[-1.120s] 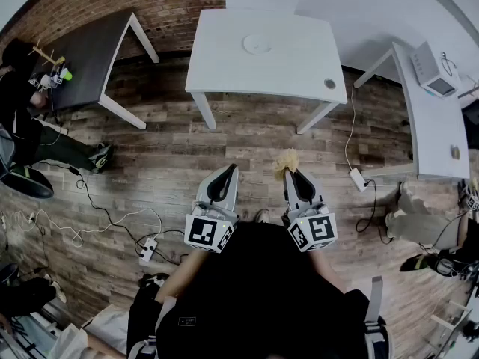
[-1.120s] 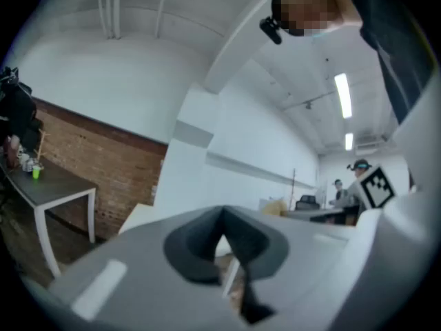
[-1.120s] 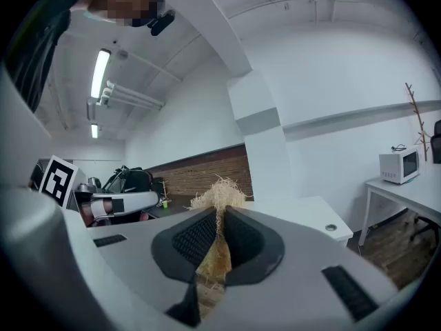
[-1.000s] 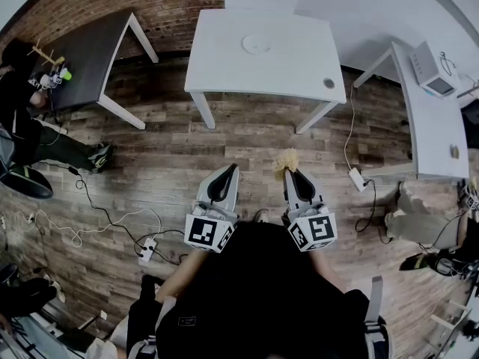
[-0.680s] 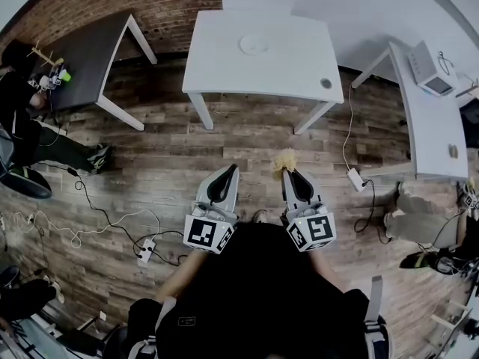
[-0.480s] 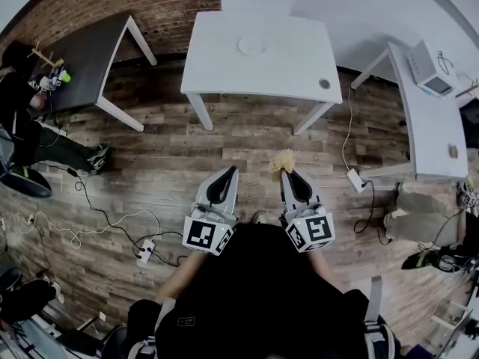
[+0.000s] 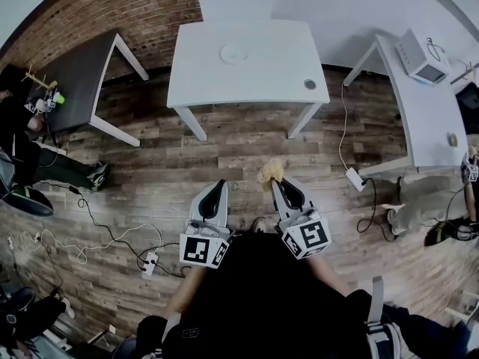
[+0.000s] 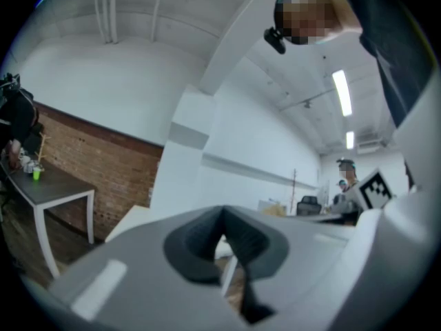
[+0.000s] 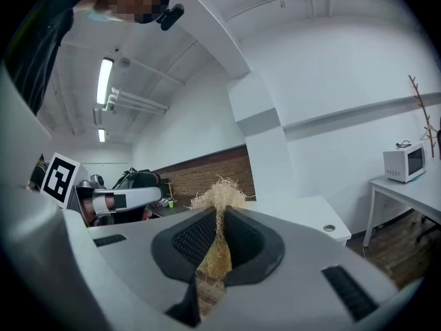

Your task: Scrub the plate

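Observation:
A white plate lies on the white table far ahead of me in the head view. My right gripper is shut on a tuft of straw-coloured scrubbing fibre, which pokes out above its jaws. My left gripper is held beside it over the wooden floor, jaws together with nothing between them. Both grippers are well short of the table.
A dark table stands at the left by the brick wall. A white desk with a microwave runs along the right. Cables and a power strip lie on the floor at the left, another power strip at the right.
The table and plate have shifted slightly left and nearer in the head view as the person moves forward. Both grippers keep their grip and pose.

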{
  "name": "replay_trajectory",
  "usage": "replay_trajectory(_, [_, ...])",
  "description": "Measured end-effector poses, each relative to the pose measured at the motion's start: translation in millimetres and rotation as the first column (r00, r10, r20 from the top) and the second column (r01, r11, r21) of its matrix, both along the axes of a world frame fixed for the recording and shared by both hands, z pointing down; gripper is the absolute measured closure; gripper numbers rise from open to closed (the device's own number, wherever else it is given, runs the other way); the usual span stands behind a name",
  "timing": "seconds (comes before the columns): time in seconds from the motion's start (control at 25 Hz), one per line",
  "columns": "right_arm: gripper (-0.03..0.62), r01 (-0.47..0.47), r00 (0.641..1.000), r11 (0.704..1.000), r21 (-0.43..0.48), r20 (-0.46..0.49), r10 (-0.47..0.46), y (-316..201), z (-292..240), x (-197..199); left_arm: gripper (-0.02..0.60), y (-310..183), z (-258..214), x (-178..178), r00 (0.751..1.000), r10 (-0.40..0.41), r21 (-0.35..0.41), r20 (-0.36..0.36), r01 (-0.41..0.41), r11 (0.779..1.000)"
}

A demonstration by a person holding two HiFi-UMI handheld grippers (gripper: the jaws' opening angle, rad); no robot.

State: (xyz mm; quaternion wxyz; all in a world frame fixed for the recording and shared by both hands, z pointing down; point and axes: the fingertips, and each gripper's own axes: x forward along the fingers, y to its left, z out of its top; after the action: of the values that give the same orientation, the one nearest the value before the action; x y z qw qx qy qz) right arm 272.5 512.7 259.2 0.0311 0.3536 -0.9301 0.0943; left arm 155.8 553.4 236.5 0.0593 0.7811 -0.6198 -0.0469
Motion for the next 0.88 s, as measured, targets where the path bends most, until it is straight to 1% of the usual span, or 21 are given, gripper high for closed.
replay_trajectory(0.2, [0.560,0.022,1.000,1.000,-0.003,0.003,-0.022,-5,3,16,0.580,0,3,11,0.999,-0.039,-0.006,0.017,0.039,0.999])
replay_trajectory(0.36, [0.560,0.031,0.999,0.999,-0.007,0.015,-0.031,-20,3,20,0.580,-12,8,15,0.998,-0.055,-0.024,0.019,0.055,0.998])
replay_trajectory(0.48, [0.560,0.023,1.000,1.000,-0.012,0.018,-0.023,-36,4,16,0.580,-29,12,12,0.999,-0.044,-0.032,0.021,0.045,0.998])
replay_trajectory(0.6, [0.559,-0.006,1.000,1.000,-0.008,0.002,0.006,-59,9,8,0.580,-54,17,3,1.000,-0.023,-0.026,0.007,0.023,0.999])
replay_trajectory(0.72, [0.559,-0.023,1.000,1.000,-0.013,-0.002,0.023,-70,10,-9,0.580,-71,19,-12,1.000,0.000,-0.025,0.004,0.000,1.000])
replay_trajectory(0.88, [0.559,-0.051,0.999,0.999,-0.003,-0.001,0.051,-101,6,-31,0.580,-115,17,-31,0.999,0.046,-0.013,-0.001,-0.046,0.999])
